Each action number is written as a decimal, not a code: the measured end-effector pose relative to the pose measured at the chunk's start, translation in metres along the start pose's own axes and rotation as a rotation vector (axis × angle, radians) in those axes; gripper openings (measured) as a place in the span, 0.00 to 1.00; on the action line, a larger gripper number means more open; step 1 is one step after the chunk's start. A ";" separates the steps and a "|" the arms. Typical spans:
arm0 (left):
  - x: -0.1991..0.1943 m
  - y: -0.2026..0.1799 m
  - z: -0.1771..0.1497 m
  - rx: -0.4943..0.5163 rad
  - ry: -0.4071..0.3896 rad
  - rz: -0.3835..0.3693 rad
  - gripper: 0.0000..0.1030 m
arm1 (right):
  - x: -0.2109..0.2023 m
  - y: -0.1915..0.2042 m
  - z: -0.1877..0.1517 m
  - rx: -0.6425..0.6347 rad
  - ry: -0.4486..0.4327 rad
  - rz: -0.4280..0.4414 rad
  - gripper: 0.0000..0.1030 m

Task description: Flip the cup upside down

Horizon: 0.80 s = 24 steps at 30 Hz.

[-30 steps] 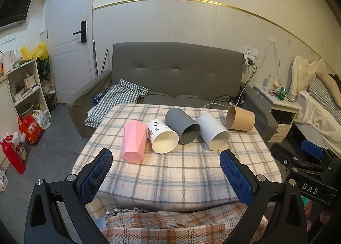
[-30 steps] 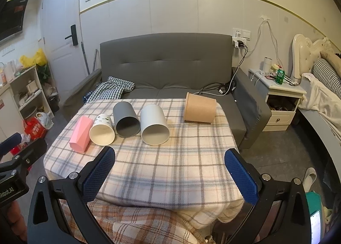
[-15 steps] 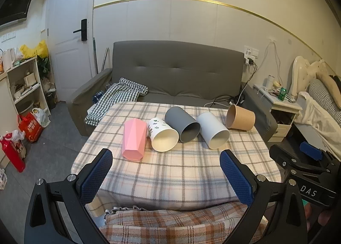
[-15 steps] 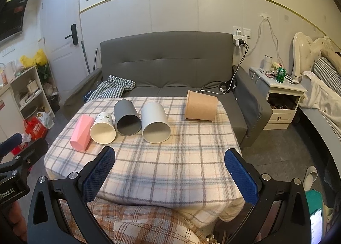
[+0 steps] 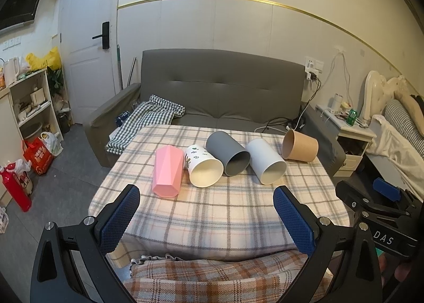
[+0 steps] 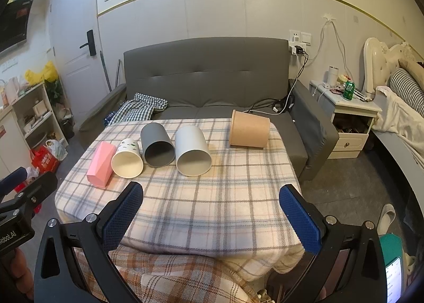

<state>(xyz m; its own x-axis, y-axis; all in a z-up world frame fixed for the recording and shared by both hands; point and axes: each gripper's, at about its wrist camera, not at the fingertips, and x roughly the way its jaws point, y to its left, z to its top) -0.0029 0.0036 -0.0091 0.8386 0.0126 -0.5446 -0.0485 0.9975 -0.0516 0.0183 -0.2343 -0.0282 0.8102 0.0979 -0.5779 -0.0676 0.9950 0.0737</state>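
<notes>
Several cups lie on their sides on a plaid-covered table: a pink faceted cup, a white cup with leaf print, a dark grey cup, a light grey cup and a brown paper cup. The right wrist view shows the same row: pink, white, dark grey, light grey, brown. My left gripper is open and empty, short of the table's near edge. My right gripper is open and empty, above the near edge.
A grey sofa stands behind the table with a checked cloth on it. A bedside cabinet and bed are at the right, shelves and bags at the left. A plaid blanket lies below the grippers.
Both grippers have pulled back and risen slightly, so the table looks a little farther off. The cups have not moved.
</notes>
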 end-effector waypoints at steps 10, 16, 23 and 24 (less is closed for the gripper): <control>-0.002 -0.001 0.001 0.005 0.000 0.007 1.00 | 0.000 0.000 0.001 0.003 0.004 -0.004 1.00; -0.002 -0.005 0.006 0.008 0.004 0.007 1.00 | -0.003 -0.004 0.003 -0.001 0.002 -0.009 1.00; 0.002 -0.022 0.022 0.008 0.024 0.000 1.00 | -0.004 -0.013 0.012 0.008 0.011 -0.011 1.00; 0.003 -0.023 0.024 0.007 0.026 -0.002 1.00 | -0.003 -0.015 0.014 0.009 0.012 -0.013 1.00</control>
<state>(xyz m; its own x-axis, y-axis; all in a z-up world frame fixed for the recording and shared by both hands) 0.0135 -0.0174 0.0111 0.8243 0.0085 -0.5660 -0.0426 0.9980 -0.0471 0.0246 -0.2500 -0.0161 0.8038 0.0857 -0.5887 -0.0520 0.9959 0.0740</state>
